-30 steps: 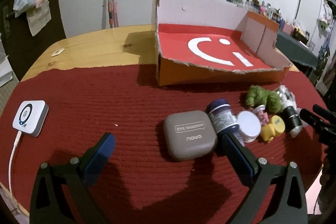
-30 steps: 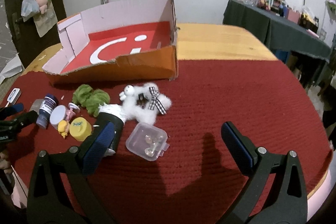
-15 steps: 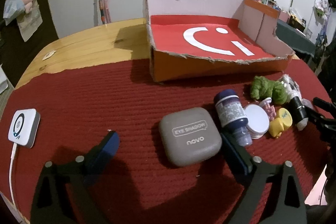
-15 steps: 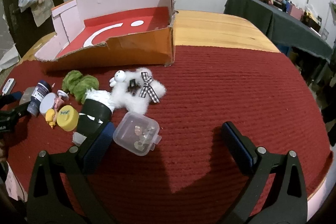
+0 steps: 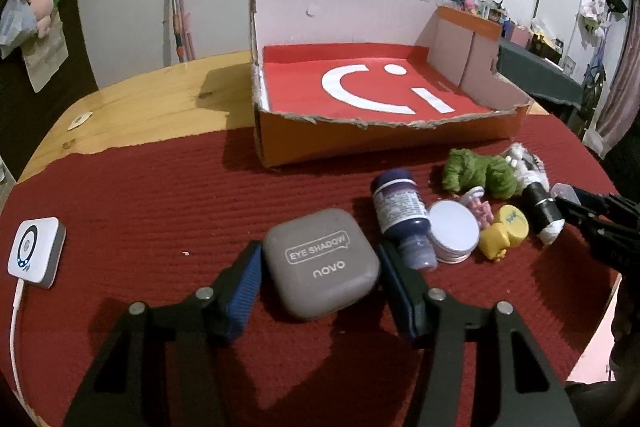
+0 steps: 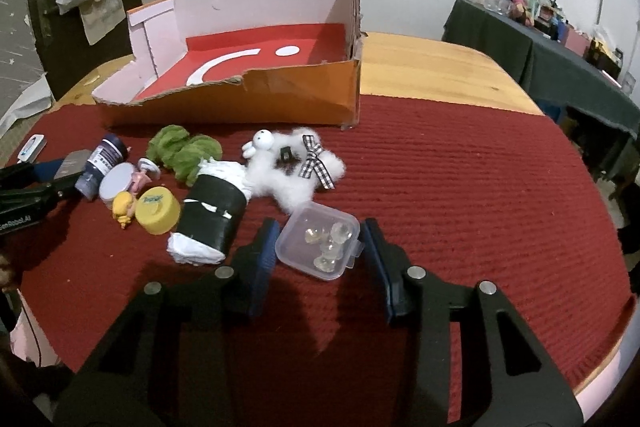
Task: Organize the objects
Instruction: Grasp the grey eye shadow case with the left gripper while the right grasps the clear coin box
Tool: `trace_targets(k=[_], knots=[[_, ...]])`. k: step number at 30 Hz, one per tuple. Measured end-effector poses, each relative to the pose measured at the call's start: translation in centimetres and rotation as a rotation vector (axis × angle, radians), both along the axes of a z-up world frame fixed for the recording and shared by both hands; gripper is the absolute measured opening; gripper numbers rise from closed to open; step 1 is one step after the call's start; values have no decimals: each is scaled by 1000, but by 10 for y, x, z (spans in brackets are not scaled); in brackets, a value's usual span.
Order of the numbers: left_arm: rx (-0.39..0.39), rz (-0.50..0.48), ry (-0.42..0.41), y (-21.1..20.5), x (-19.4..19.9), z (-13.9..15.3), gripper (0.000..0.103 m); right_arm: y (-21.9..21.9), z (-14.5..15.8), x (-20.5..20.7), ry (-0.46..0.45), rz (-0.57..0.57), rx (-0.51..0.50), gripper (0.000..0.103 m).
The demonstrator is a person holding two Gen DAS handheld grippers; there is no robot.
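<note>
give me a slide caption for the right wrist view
Right gripper, jaws just closing around the clear plastic box on the red mat, cardboard tray behind.

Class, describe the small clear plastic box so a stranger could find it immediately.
Start at the torn orange cardboard tray on the red mat. In front of it, past the white fluffy toy, sits the clear plastic box: the only see-through item.

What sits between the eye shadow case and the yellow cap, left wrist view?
Two things: the dark blue bottle lying on its side next to the eye shadow case, then the round white-lidded tin before the yellow cap. The left wrist view shows it.
</note>
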State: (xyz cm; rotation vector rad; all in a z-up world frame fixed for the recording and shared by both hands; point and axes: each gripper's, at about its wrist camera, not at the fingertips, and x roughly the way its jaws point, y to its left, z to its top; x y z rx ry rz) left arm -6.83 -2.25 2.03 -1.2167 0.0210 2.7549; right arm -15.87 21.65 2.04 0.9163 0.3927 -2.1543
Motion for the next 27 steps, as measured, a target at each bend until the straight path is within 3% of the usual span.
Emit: trace_targets(k=[5, 15, 27], knots=[[-24, 4, 61, 2, 10, 16, 60, -2, 11, 7, 32, 30, -13, 41], [-28, 7, 93, 2, 15, 28, 60, -2, 22, 7, 26, 43, -43, 41], [-29, -48, 216, 7, 10, 81, 60, -13, 81, -3, 135, 105, -122, 41]])
